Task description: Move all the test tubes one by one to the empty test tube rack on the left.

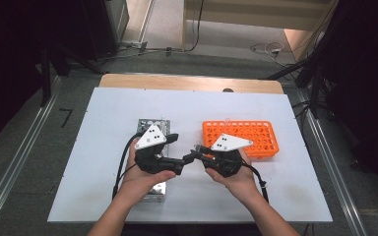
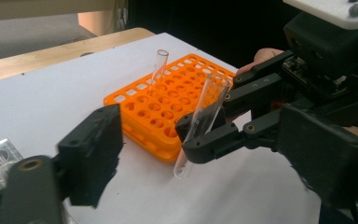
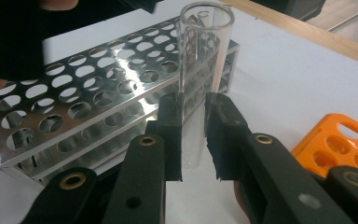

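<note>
My right gripper (image 3: 193, 137) is shut on a clear empty test tube (image 3: 204, 51) and holds it upright, just above the white table. In the left gripper view the same tube (image 2: 204, 109) sits tilted in the right gripper's jaws, its round bottom clear of the table. My left gripper (image 2: 209, 163) is open wide, one jaw on each side of the tube and neither touching it. In the high view the left gripper (image 1: 177, 152) and right gripper (image 1: 197, 150) meet tip to tip between the two racks.
A shiny metal rack (image 3: 88, 107) with several empty holes lies under my left hand (image 1: 150, 125). The orange rack (image 1: 256, 135) stands to the right, with one clear tube (image 2: 159, 65) upright in it. The white board's wooden far edge (image 1: 192, 82) is behind.
</note>
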### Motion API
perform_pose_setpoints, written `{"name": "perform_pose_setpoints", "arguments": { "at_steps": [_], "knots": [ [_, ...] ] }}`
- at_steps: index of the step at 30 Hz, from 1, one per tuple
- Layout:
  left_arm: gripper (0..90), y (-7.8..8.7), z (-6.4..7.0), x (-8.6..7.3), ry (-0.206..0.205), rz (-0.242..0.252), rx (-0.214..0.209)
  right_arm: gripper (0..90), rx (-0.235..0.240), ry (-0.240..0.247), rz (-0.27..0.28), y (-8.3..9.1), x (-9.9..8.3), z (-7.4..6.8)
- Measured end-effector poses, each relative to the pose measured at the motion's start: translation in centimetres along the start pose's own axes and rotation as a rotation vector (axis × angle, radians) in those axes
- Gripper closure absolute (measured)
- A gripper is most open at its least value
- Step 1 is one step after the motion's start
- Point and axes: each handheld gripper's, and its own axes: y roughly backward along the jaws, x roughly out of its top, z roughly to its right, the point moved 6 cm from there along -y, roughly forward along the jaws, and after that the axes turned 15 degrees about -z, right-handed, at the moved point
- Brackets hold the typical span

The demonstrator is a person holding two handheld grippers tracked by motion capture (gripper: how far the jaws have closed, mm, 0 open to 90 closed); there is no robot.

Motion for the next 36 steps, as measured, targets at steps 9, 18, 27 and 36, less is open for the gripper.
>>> {"name": "perform_pose_setpoints", "arguments": {
  "at_steps": [9, 18, 27, 36],
  "knots": [
    [47.6, -0.4, 0.7, 0.0, -0.03, -0.005, 0.013, 73.7, 0.028, 0.033, -0.011, -0.4, 0.2, -1.5],
    [64.4, -0.7, 1.3, 0.0, -0.064, -0.009, 0.012, 73.7, 0.048, 0.047, -0.016, -0.3, 0.4, -2.2],
    [72.5, -0.7, 1.3, 0.0, -0.071, -0.006, 0.022, 73.7, 0.058, 0.055, -0.017, -0.3, 0.4, -2.5],
    [75.2, -0.6, 1.3, 0.0, -0.072, 0.006, 0.037, 73.6, 0.07, 0.044, -0.017, -0.1, 0.5, -2.5]
  ]
}}
